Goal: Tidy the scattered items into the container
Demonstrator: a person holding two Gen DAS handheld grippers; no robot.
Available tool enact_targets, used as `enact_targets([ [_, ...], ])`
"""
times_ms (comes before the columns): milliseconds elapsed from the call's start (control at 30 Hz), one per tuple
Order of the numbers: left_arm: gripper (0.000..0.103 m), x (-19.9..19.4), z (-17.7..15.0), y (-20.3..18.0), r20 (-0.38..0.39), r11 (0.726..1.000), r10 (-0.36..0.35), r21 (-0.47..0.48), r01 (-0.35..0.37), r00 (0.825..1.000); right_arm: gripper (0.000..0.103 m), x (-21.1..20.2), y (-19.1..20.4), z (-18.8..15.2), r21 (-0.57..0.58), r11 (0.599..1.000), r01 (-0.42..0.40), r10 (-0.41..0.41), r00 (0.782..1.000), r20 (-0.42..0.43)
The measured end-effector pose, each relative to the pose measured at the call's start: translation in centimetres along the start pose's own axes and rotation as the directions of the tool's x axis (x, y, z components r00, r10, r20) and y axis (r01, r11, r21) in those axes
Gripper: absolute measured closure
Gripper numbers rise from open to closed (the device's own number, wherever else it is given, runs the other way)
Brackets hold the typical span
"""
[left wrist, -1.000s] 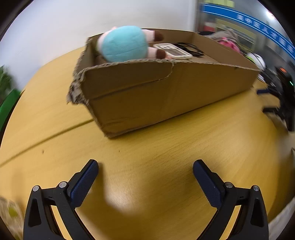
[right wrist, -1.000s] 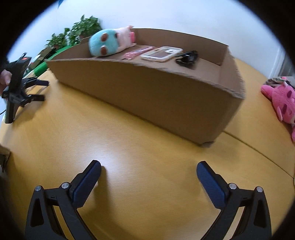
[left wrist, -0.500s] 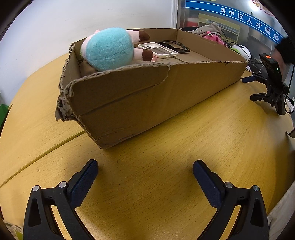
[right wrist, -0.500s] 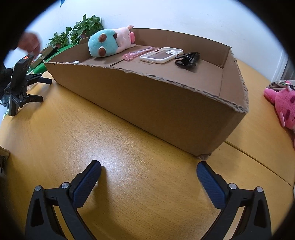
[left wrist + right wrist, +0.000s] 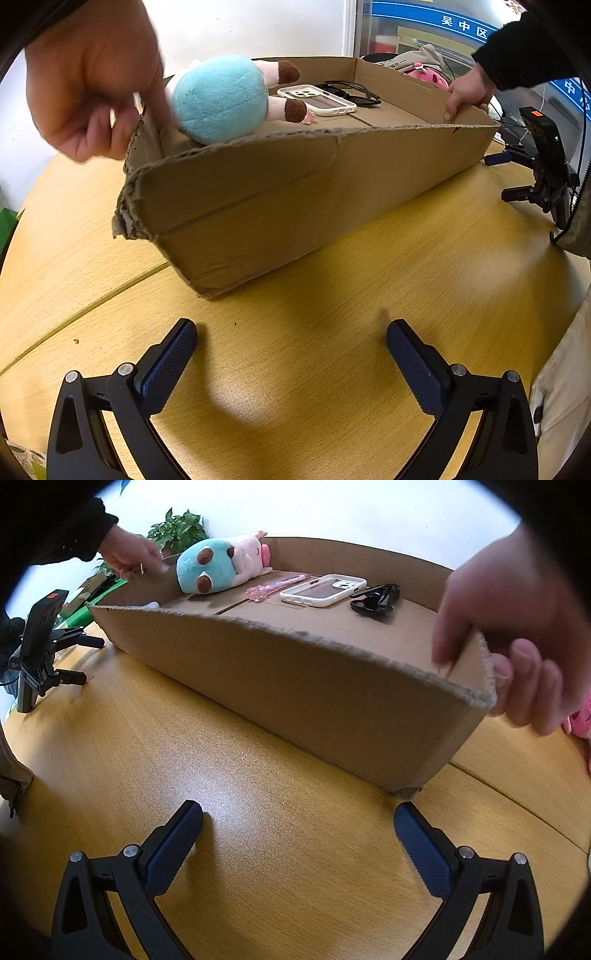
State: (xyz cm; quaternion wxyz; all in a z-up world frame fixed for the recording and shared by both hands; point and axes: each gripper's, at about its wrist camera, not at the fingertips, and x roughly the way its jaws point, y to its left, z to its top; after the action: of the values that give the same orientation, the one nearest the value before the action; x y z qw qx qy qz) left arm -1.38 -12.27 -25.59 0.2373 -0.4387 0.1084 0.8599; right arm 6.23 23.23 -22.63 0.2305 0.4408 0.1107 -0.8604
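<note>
The wooden table (image 5: 258, 775) is covered in the middle by the cardboard box (image 5: 295, 686), which is gripped at its 2 ends by bare hands (image 5: 517, 627). Inside the box are seen the plush toy (image 5: 218, 568), the phone (image 5: 321, 590), a pink wand (image 5: 273, 587) and what seem to be black sunglasses (image 5: 376, 600). The left gripper (image 5: 291, 350) and right gripper (image 5: 299, 830) are resting near the box, jaws spread wide and holding nothing.
</note>
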Motion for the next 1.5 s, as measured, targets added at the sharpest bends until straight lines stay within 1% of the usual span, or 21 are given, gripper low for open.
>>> enact_targets([
  [1500,0.000,0.21,-0.02,-0.04,-0.001,1.000,0.001,0.003,-0.001,1.000,0.000,0.58,-0.25,0.31,-0.001,1.000,0.001,-0.001,1.000,0.000],
])
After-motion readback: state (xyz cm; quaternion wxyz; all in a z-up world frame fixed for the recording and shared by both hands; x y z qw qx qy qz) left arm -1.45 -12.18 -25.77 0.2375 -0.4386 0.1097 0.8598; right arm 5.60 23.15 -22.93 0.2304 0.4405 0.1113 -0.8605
